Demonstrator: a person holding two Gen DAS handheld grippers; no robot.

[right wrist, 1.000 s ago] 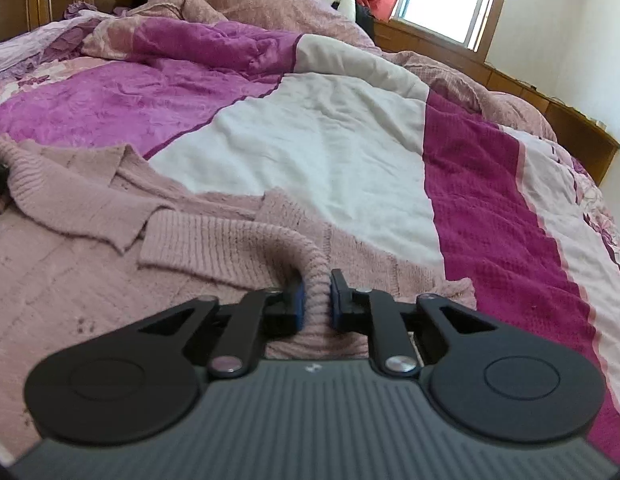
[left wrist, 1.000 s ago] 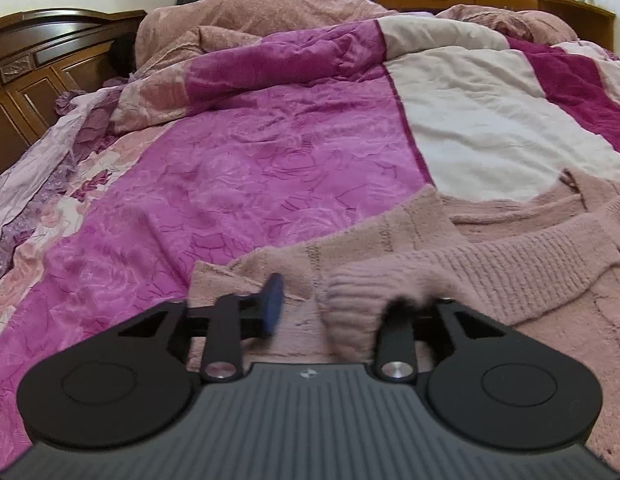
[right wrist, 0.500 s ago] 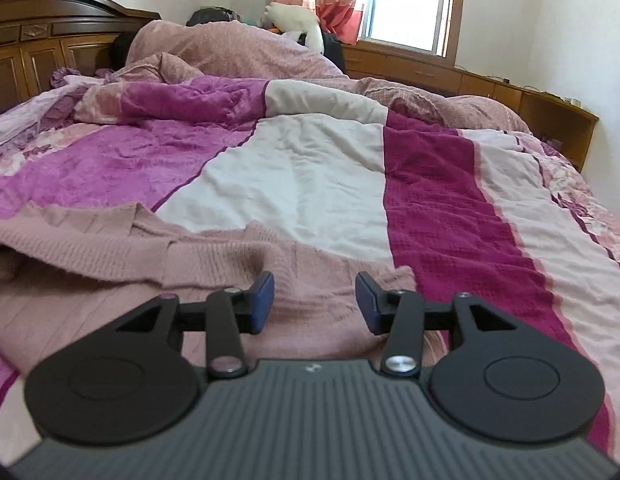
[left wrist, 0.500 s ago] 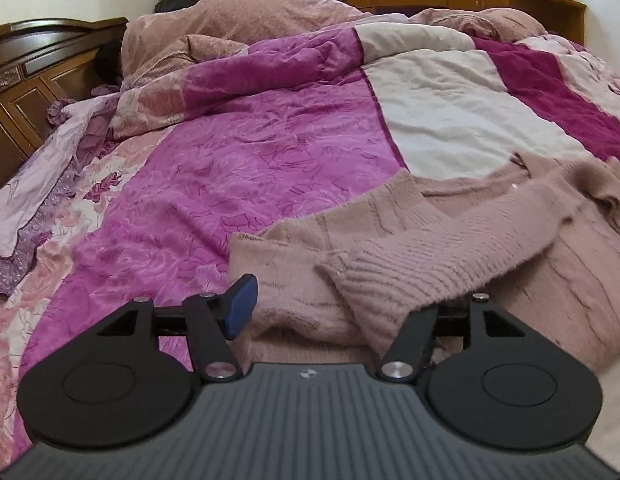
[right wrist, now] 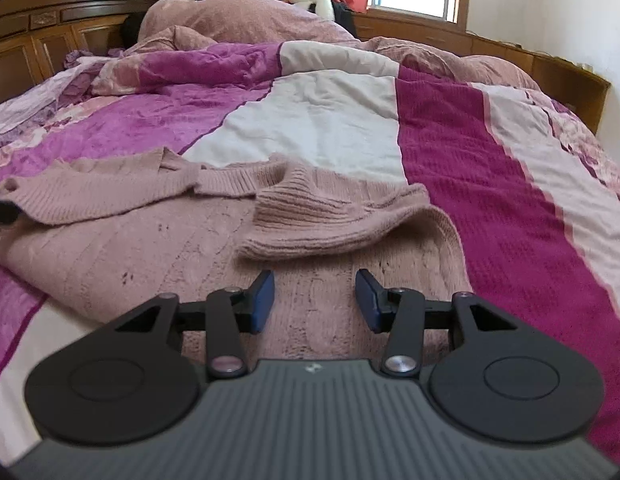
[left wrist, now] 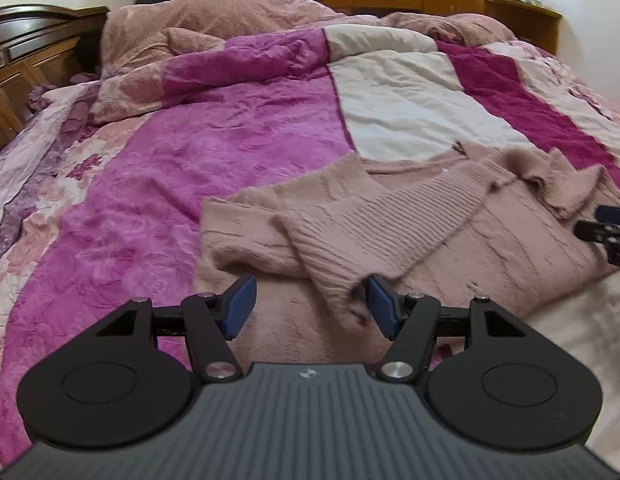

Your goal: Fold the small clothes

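Observation:
A pink knitted sweater (left wrist: 490, 248) lies flat on the quilt near the bed's front edge. Its two sleeves are folded inward over the body. In the left wrist view one ribbed sleeve (left wrist: 382, 228) runs slantwise, and its cuff ends just ahead of my left gripper (left wrist: 310, 304). That gripper is open and its pads press on nothing. My right gripper (right wrist: 315, 304) is also open, hovering over the sweater body just short of the other folded sleeve (right wrist: 322, 220). Each gripper's tip shows at the edge of the other's view: the right gripper (left wrist: 606, 226) and the left gripper (right wrist: 0, 210).
The sweater rests on a quilt (left wrist: 214, 152) of purple, white and crimson panels. A heaped pink blanket (right wrist: 238, 20) with dark hair beside it lies at the far end. A wooden headboard (right wrist: 50, 24) stands at the back left and a wooden ledge (left wrist: 430, 0) under the window.
Both grippers opened and let go of the sleeves they held. They then drew back toward the near edge, leaving the sleeves lying across the sweater body.

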